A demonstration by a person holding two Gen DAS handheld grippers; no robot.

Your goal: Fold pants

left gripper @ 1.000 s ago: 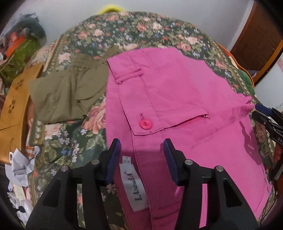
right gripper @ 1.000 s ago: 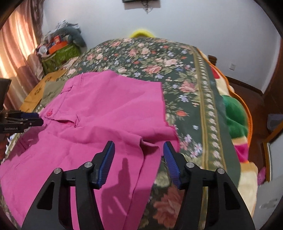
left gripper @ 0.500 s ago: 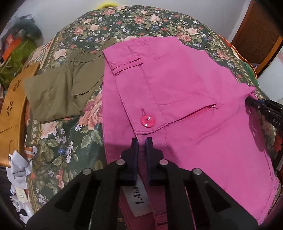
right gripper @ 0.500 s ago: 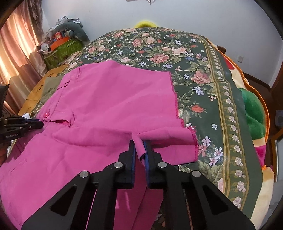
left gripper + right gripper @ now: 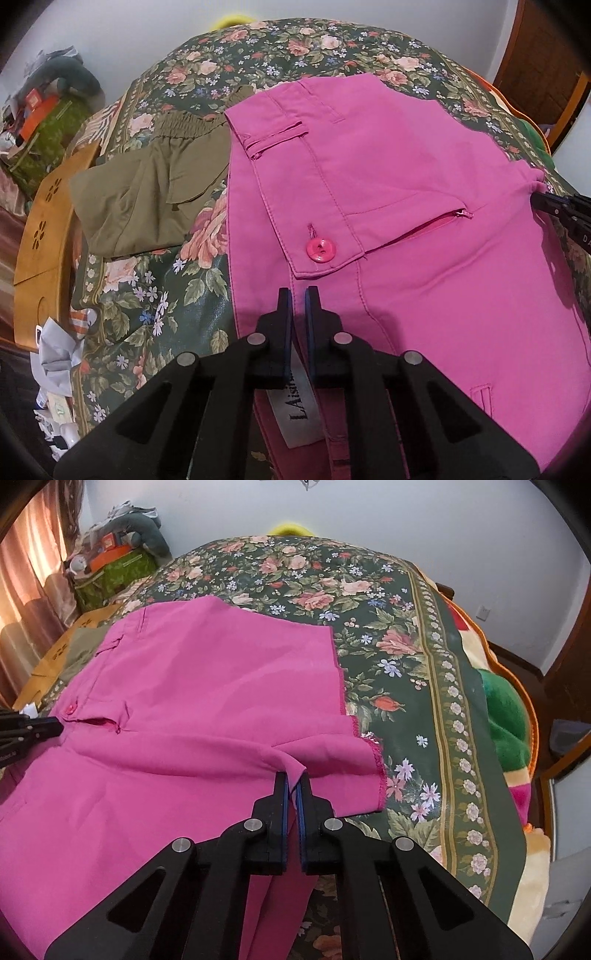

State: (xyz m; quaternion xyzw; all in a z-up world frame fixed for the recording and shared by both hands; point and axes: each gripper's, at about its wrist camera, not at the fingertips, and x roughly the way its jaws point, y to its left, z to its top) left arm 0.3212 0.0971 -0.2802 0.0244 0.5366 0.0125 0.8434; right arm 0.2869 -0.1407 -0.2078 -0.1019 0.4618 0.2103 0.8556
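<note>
A second ago both grippers hung wide open over the pink pants [image 5: 406, 206]; now both sets of fingers have clamped onto the fabric and kept that hold through the last half second. The left gripper [image 5: 298, 295] pinches the waistband just below the pink button [image 5: 320, 250], with the white brand label [image 5: 295, 410] showing between its arms (so the waistband's inner face is turned toward the camera there). The right gripper [image 5: 291, 780] pinches a raised ridge of cloth near the crotch end, well away from the button and just beside the frayed hem [image 5: 376, 755] of the short leg.

The pants lie spread on the floral bedspread [image 5: 369, 590], button side up, their far leg reaching away from the button toward the wall. The olive garment [image 5: 147, 192] sits left of the button, its edge touching or tucked under the pink waistband; I cannot tell which.

With both ends of the centre line pinched, the grasp step looks finished and the fold itself not begun: no layer has yet been carried over. The next move probably calls for lifting both holds together and laying the near half over the far one. The risk, as I judge it, is that thin cloth slips from the right fingers [image 5: 303, 805], which hold only a small fold.
</note>
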